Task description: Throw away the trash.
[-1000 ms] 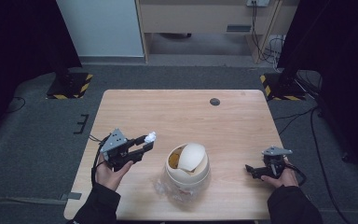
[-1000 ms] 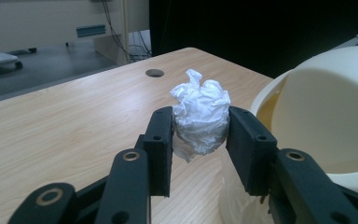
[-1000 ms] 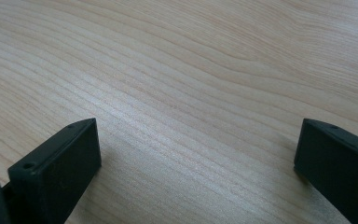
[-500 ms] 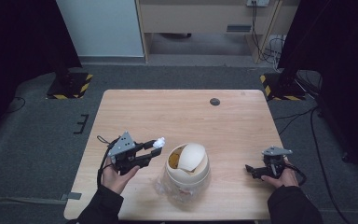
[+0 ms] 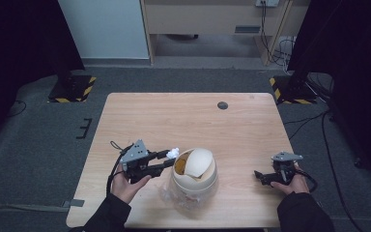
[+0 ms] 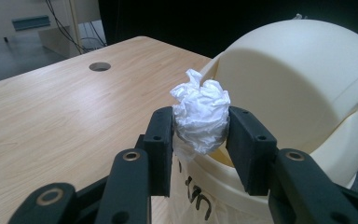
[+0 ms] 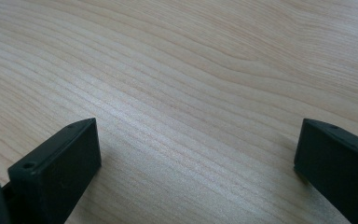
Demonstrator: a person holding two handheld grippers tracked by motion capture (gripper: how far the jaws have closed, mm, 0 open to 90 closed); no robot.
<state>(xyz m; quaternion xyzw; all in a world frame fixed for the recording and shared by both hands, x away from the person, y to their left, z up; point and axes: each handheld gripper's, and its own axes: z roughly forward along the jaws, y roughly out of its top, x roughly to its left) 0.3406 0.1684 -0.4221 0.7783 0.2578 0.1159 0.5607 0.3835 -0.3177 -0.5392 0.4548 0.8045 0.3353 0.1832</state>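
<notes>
Left tongs (image 6: pixel 200 140) clamp a crumpled paper wad (image 6: pixel 201 112) at the swing-lid bin's (image 5: pixel 195 174) 9 o'clock opening; push inward before releasing. Right tongs (image 7: pixel 196 154) rest spread apart.

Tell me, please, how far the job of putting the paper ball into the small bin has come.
Done: the left gripper is shut on the crumpled paper ball and has carried it closer, up to the bin. In hand: the ball hangs at the bin's opening. Left: release it inside. The right gripper rests open on the table.
</notes>
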